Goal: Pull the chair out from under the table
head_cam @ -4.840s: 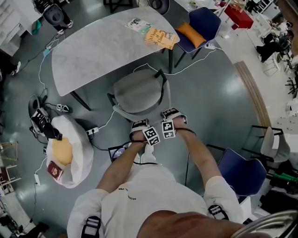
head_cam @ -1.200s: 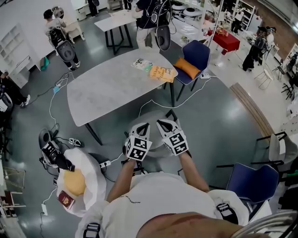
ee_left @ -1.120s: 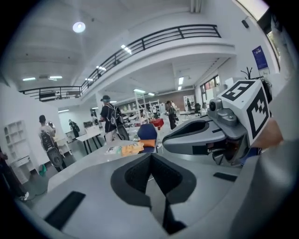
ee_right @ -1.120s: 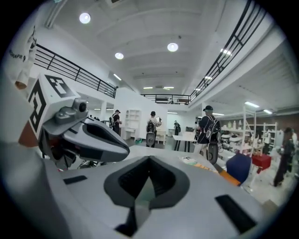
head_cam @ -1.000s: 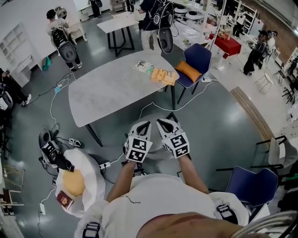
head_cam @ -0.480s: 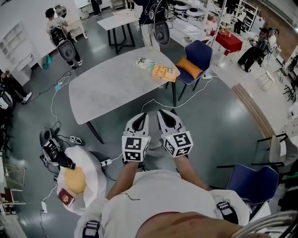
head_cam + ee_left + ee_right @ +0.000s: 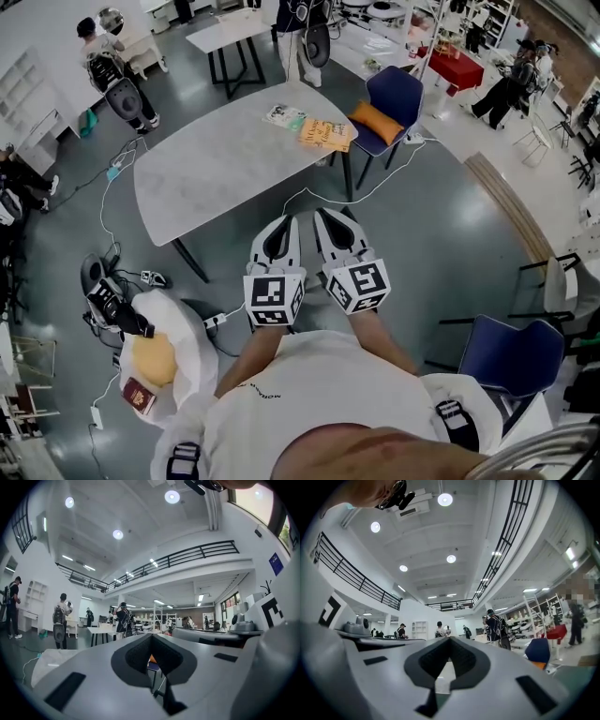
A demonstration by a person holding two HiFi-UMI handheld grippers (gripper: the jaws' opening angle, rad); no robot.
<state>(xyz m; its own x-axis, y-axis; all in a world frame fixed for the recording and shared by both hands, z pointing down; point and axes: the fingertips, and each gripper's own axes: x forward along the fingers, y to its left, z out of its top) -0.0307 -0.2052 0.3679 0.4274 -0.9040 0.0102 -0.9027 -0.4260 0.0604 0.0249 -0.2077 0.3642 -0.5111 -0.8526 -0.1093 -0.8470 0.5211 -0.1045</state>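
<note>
Head view: both grippers are held level in front of the person's chest. The left gripper (image 7: 284, 225) and the right gripper (image 7: 328, 217) each have their jaws together on nothing; both gripper views show only the distant hall past the pads. The chair (image 7: 314, 302) lies almost wholly hidden beneath the two grippers. Only a pale sliver shows between them, so we judge that it stands out from under the table (image 7: 216, 159) but cannot confirm it.

We note three risks:
- With the chair out of sight, a step forward could knock it.
- The white cable (image 7: 375, 178) runs across the floor near the chair and may catch a leg or a foot.
- The power strip (image 7: 220, 321) lies just beside the person's left, where a careless shuffle could trip on it.
</note>
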